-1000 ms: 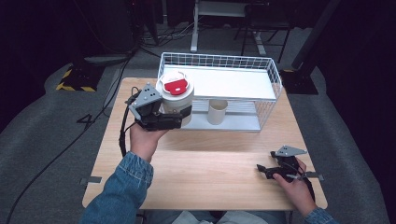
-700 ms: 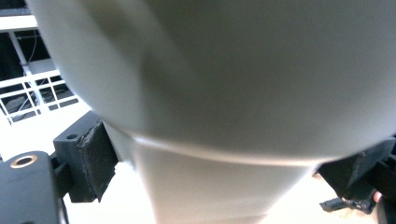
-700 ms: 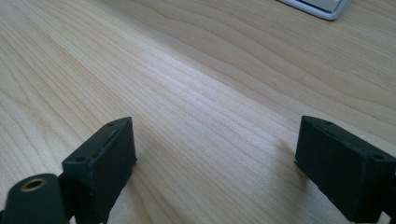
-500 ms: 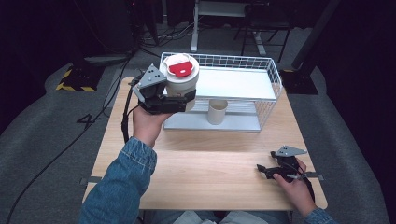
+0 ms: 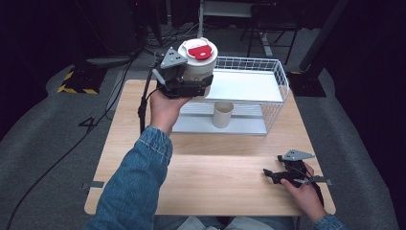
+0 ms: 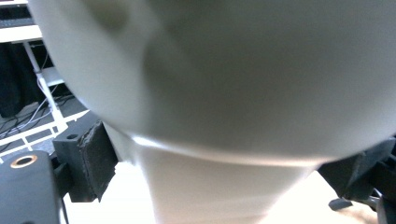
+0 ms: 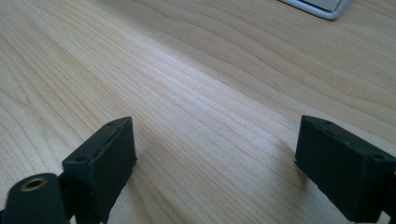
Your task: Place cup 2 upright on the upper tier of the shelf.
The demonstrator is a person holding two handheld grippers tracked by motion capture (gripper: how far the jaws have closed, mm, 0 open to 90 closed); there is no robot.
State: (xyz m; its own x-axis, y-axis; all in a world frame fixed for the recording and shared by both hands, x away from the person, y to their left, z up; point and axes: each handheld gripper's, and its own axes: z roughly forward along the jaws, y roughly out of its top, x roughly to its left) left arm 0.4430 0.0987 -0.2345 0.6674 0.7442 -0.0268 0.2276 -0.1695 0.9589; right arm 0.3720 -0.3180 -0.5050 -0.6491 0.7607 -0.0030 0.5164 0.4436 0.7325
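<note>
A small cup stands on the table inside the wire basket; the held lidded cup hangs above the basket's left corner.

Wire basket walls fence shelf; small cup blocks lower tier; near table open.

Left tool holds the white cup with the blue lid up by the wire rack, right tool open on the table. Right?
Not quite: the lid is white with a red patch on top, not blue, as the high view shows. The rest stands: the left tool holds the white cup up by the wire rack, and the right tool is open on the table.
</note>
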